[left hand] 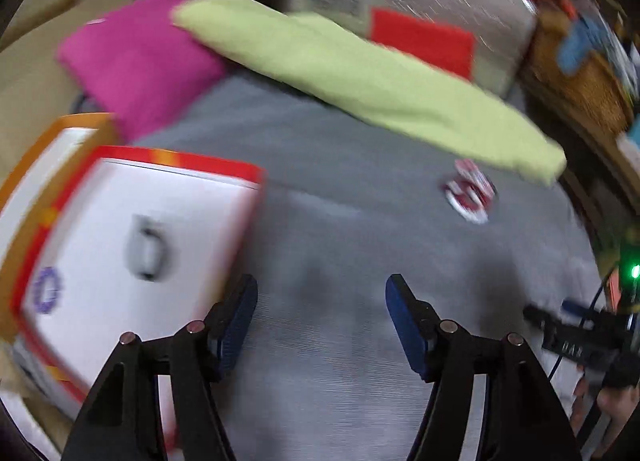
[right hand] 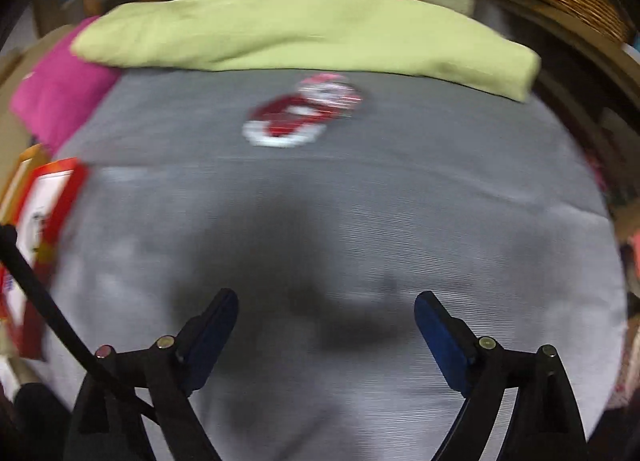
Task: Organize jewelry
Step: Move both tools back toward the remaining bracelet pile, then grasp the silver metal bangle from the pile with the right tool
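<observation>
Jaws spread, bangles waiting on the grey bed

Both grippers are hovering with jaws spread and nothing between them: the left gripper point(left hand: 322, 325) beside the box point(left hand: 132, 245), the right gripper point(right hand: 326, 325) over bare grey bed point(right hand: 500, 221). Motion blur is smearing everything.

Red-and-white bangles point(right hand: 300, 115) are lying in a small overlapping cluster near the bed's far edge, just short of the green cloth point(right hand: 280, 37), well apart from the white, red-rimmed box at the left edge. They are looking like rigid rings, light, probably smooth and prone to slipping or rolling. Pinching across one ring's band where it is standing clear of the others seems safest; the soft bed may be giving under pressure. A small dark item point(left hand: 146, 249) and a purple ring point(left hand: 47, 289) are showing on the box.
</observation>
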The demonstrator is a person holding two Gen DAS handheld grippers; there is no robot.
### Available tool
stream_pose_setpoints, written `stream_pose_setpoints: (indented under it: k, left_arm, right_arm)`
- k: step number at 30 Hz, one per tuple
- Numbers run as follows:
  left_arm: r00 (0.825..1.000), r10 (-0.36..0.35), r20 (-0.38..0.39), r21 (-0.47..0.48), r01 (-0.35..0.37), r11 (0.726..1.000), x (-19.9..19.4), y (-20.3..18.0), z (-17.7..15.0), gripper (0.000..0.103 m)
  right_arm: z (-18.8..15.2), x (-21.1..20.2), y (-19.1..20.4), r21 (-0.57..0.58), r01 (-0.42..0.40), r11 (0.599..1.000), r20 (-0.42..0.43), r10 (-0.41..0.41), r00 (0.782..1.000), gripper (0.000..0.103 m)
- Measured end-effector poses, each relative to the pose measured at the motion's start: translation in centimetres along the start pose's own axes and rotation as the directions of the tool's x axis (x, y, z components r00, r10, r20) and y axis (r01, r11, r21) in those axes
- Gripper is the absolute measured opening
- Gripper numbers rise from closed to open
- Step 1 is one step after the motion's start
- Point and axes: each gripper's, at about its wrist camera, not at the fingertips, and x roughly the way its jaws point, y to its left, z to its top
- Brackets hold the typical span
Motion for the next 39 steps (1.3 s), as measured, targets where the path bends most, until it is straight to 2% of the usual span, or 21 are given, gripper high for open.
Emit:
stream_pose_setpoints:
  k: [2,4,6,7,9,10,12,15,19,25,27,29,32,34,35,36,38,39]
  left_arm:
    - [0.998,-0.007,-0.068,0.041,0.010,0.999,2.6,-2.7,-0.6,0.068]
    - [0.993,0.003,-0.118,0.059,0.004,0.998,4.6,-4.0,-1.1,0.068]
    - [0.987,0.026,-0.158,0.071,-0.015,0.997,6.5,-4.7,-1.5,0.069]
    - [0.988,0.048,-0.149,0.087,-0.035,0.996,6.9,-5.0,-1.6,0.071]
    - [0.991,0.075,-0.111,0.147,-0.059,0.987,7.2,-5.7,-2.0,0.088]
    - [0.991,0.086,-0.105,0.171,-0.068,0.983,7.4,-6.0,-2.3,0.090]
    - [0.990,0.116,-0.077,0.190,-0.099,0.977,7.5,-6.0,-2.8,0.103]
    - [0.992,0.089,-0.085,0.133,-0.077,0.988,7.7,-5.1,-2.9,0.103]
    - [0.992,0.098,-0.082,0.137,-0.086,0.987,7.9,-5.3,-2.8,0.103]
    - [0.988,0.114,-0.101,0.122,-0.101,0.987,7.8,-5.6,-3.0,0.103]
    - [0.985,0.127,-0.114,0.123,-0.112,0.986,8.0,-6.0,-2.9,0.103]
    - [0.984,0.129,-0.124,0.121,-0.114,0.986,8.1,-6.1,-2.6,0.103]
    - [0.983,0.126,-0.131,0.121,-0.111,0.986,8.3,-6.1,-2.5,0.103]
    - [0.983,0.125,-0.134,0.123,-0.108,0.986,8.2,-6.0,-2.5,0.103]
    - [0.983,0.124,-0.136,0.124,-0.107,0.986,8.2,-6.0,-2.4,0.103]
    - [0.983,0.123,-0.138,0.124,-0.106,0.987,8.3,-6.0,-2.4,0.103]
    - [0.982,0.123,-0.145,0.123,-0.105,0.987,8.4,-6.0,-2.3,0.103]
    - [0.981,0.122,-0.150,0.122,-0.104,0.987,8.4,-6.0,-2.2,0.103]
  right_arm:
    - [-0.3,0.8,-2.0,0.003,0.055,0.999,-0.023,-0.055,0.998,0.102]
    - [-0.4,1.7,-3.3,-0.004,0.089,0.996,-0.053,-0.089,0.995,0.103]
    - [-0.6,2.4,-4.0,0.014,0.051,0.999,-0.058,-0.050,0.997,0.103]
    - [-0.6,2.6,-4.6,0.047,0.012,0.999,-0.052,-0.010,0.999,0.103]
    - [-0.9,2.8,-5.6,0.101,-0.032,0.994,-0.033,0.035,0.999,0.103]
    - [-1.2,2.6,-6.0,0.111,-0.041,0.993,-0.001,0.041,0.999,0.103]
    - [-1.6,2.5,-6.1,0.119,-0.036,0.992,0.037,0.032,0.999,0.103]
    - [-2.0,2.3,-6.1,0.139,-0.027,0.990,0.063,0.018,0.998,0.103]
    - [-2.7,1.8,-5.8,0.100,-0.034,0.994,0.080,0.026,0.996,0.103]
    - [-1.9,1.8,-5.7,0.098,-0.076,0.992,0.006,0.076,0.997,0.103]
    - [-0.9,1.4,-6.1,0.127,-0.124,0.984,0.020,0.123,0.992,0.096]
    - [1.2,1.1,-6.4,0.153,-0.136,0.979,0.017,0.135,0.991,0.091]
    - [5.0,1.5,-6.5,0.171,-0.192,0.966,0.021,0.191,0.981,0.090]
    - [7.6,2.5,-6.8,0.208,-0.182,0.961,-0.005,0.187,0.982,0.090]
    - [8.6,3.2,-6.9,0.225,-0.197,0.954,-0.029,0.208,0.978,0.086]
    - [10.0,4.3,-6.8,0.250,-0.210,0.945,-0.061,0.231,0.971,0.072]
    - [11.6,5.6,-6.6,0.269,-0.191,0.944,-0.096,0.224,0.970,0.057]
    - [12.3,6.0,-6.5,0.275,-0.177,0.945,-0.108,0.214,0.971,0.055]
